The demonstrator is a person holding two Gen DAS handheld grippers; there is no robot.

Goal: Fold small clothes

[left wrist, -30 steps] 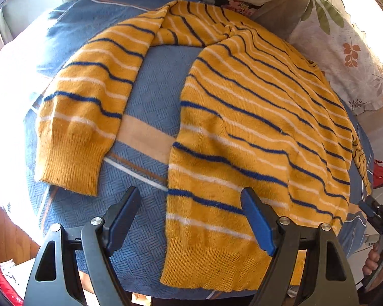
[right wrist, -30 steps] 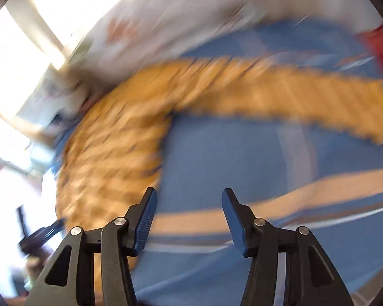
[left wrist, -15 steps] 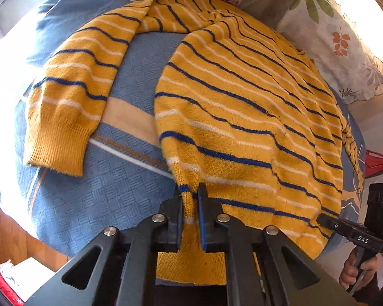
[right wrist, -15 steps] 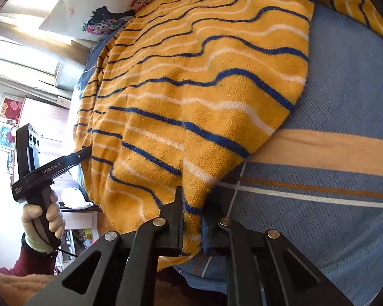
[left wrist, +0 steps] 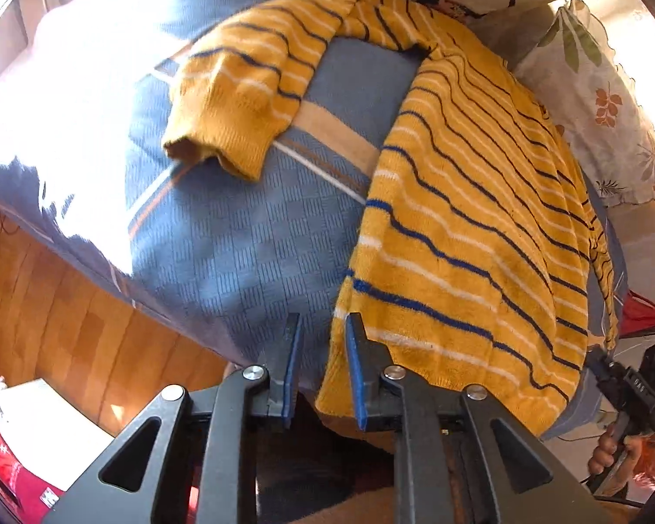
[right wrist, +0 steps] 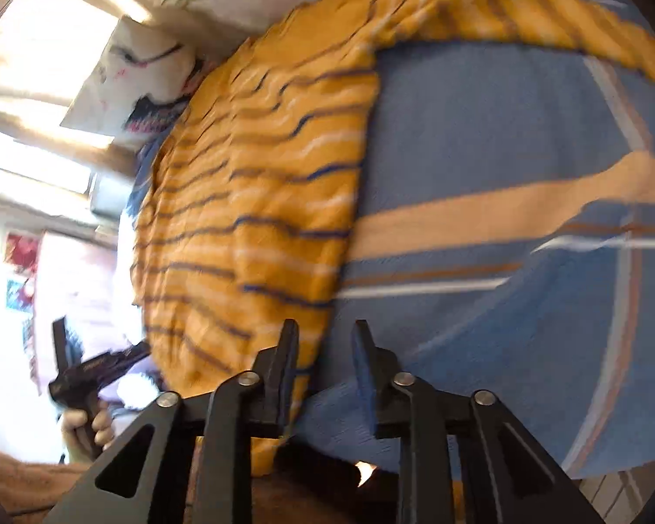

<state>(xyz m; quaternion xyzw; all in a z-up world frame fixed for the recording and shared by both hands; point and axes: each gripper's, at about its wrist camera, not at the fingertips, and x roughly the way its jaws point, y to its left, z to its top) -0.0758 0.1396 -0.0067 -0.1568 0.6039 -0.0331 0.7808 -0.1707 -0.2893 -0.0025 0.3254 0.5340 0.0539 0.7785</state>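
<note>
A yellow sweater with blue and white stripes (left wrist: pixel 480 218) lies spread on a blue bedspread (left wrist: pixel 240 253). Its hem hangs over the near edge of the bed. One sleeve (left wrist: pixel 240 100) lies bent at the far left. My left gripper (left wrist: pixel 321 367) is open, jaws slightly apart, empty, at the sweater's lower left hem corner. In the blurred right wrist view the sweater (right wrist: pixel 257 201) fills the left side. My right gripper (right wrist: pixel 325 371) is open at the hem's other corner, holding nothing. Each gripper also shows in the other's view, at the right edge (left wrist: pixel 624 388) and lower left (right wrist: pixel 96 367).
Floral pillows (left wrist: pixel 602 100) lie at the back right of the bed. A wooden floor (left wrist: pixel 65 305) is below the bed's left edge. Something red and white (left wrist: pixel 4 449) sits at the lower left. A bright window (right wrist: pixel 30 65) is beyond the bed.
Both grippers were shut on the sweater's hem half a second ago; now both have opened and let it go. The hem has been drawn toward the bed's near edge and the left sleeve sits farther away.
</note>
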